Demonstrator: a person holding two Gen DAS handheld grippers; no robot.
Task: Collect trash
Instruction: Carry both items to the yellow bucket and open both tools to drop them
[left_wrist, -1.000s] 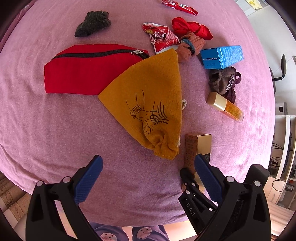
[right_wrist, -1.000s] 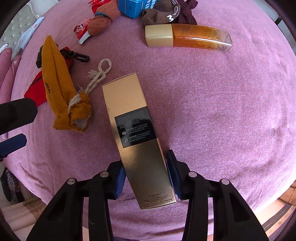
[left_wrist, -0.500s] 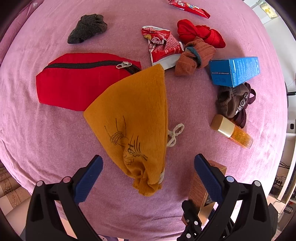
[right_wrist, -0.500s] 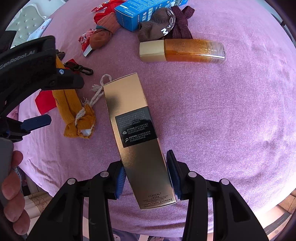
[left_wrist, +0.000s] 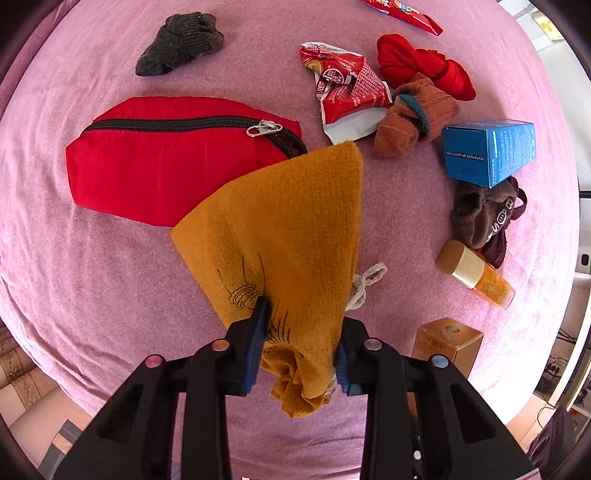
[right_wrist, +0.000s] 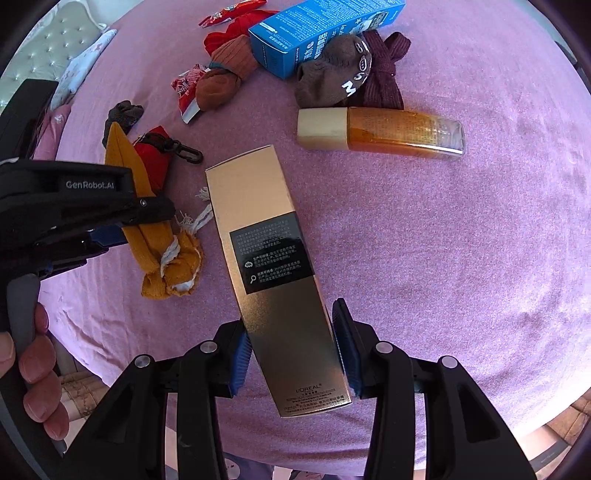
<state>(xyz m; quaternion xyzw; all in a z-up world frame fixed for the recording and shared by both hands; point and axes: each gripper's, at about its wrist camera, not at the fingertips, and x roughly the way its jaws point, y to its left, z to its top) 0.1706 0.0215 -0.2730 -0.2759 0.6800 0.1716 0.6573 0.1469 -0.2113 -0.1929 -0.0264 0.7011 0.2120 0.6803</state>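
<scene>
My left gripper (left_wrist: 301, 343) is shut on the neck of a mustard drawstring bag (left_wrist: 291, 236) lying on the pink cloth; it also shows in the right wrist view (right_wrist: 162, 243) with its cord. My right gripper (right_wrist: 291, 350) is shut on a gold L'Oreal box (right_wrist: 269, 266), held just above the cloth; the box end shows in the left wrist view (left_wrist: 448, 343). A torn red wrapper (left_wrist: 343, 92) and a second red wrapper (left_wrist: 402, 14) lie farther back. A blue box (left_wrist: 487, 153) and an amber bottle (left_wrist: 476, 273) lie to the right.
A red zip pouch (left_wrist: 166, 162) lies behind the bag. A dark grey sock (left_wrist: 181, 42), a brown sock (left_wrist: 413, 118), a red cloth (left_wrist: 424, 64) and a brown-maroon sock (left_wrist: 487, 218) are scattered around. The bed edge runs close below both grippers.
My left gripper moved forward over the mustard bag and shut on its neck. My right gripper kept hold of the gold box and lifted it slightly.
</scene>
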